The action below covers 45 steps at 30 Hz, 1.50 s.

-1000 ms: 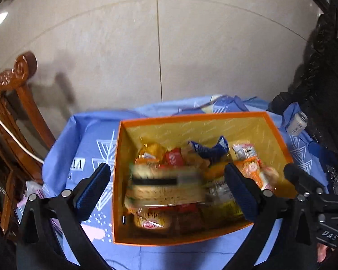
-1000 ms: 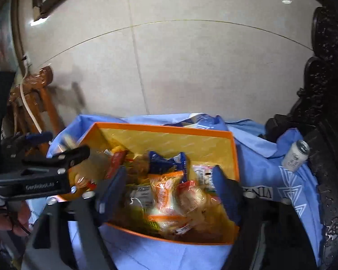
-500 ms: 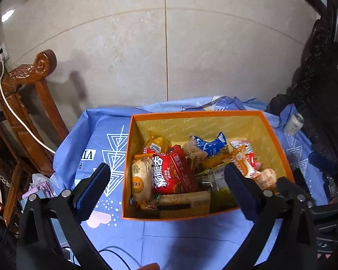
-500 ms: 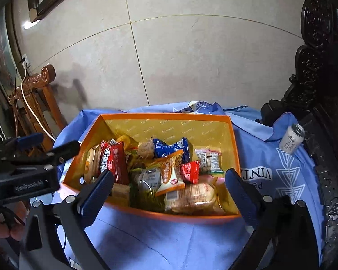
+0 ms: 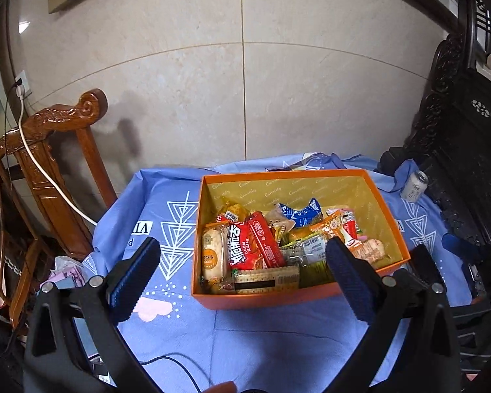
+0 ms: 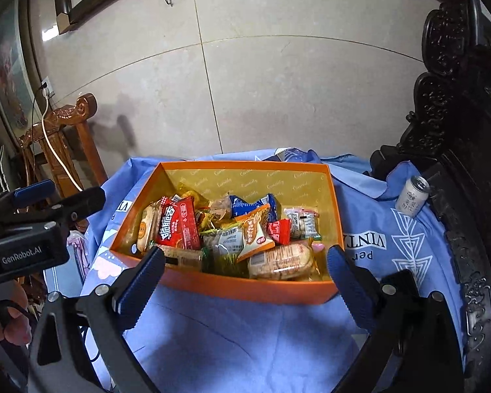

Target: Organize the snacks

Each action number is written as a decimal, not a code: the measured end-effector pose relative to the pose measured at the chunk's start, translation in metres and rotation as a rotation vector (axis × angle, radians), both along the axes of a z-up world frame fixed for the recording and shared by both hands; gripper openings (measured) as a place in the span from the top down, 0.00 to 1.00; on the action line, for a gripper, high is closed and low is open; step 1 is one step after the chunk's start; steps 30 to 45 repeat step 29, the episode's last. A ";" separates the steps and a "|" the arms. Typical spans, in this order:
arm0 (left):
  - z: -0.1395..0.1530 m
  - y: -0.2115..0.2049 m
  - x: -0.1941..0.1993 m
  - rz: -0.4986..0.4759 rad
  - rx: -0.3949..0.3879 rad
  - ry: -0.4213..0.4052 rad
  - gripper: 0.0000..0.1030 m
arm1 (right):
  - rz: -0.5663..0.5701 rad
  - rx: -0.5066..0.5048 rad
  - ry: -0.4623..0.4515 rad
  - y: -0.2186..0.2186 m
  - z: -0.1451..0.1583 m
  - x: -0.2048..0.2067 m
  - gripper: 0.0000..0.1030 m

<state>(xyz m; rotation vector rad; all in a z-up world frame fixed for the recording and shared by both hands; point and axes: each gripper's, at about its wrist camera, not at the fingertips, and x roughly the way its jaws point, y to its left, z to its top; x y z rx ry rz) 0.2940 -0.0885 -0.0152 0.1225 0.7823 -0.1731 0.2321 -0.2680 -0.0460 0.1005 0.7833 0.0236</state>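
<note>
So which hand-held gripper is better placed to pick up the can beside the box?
Probably the right hand-held gripper: open, empty, and the can lies on its side of the box.

Your left gripper (image 5: 242,263) fills the lower part of its frame, jaws spread wide and empty. Your right gripper (image 6: 244,267) shows the same, gaping with nothing between the pads. Your left hand (image 6: 6,319) sits at the lower left edge of the right view.
</note>
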 end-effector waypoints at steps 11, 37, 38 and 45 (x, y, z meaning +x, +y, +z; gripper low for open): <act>0.006 -0.001 -0.026 -0.025 0.017 -0.031 0.04 | -0.007 -0.008 -0.006 0.005 0.003 -0.022 0.03; 0.010 0.009 -0.037 0.015 0.028 -0.033 0.04 | -0.011 -0.020 -0.022 0.006 0.009 -0.031 0.03; 0.010 0.009 -0.037 0.015 0.028 -0.033 0.04 | -0.011 -0.020 -0.022 0.006 0.009 -0.031 0.03; 0.010 0.009 -0.037 0.015 0.028 -0.033 0.04 | -0.011 -0.020 -0.022 0.006 0.009 -0.031 0.03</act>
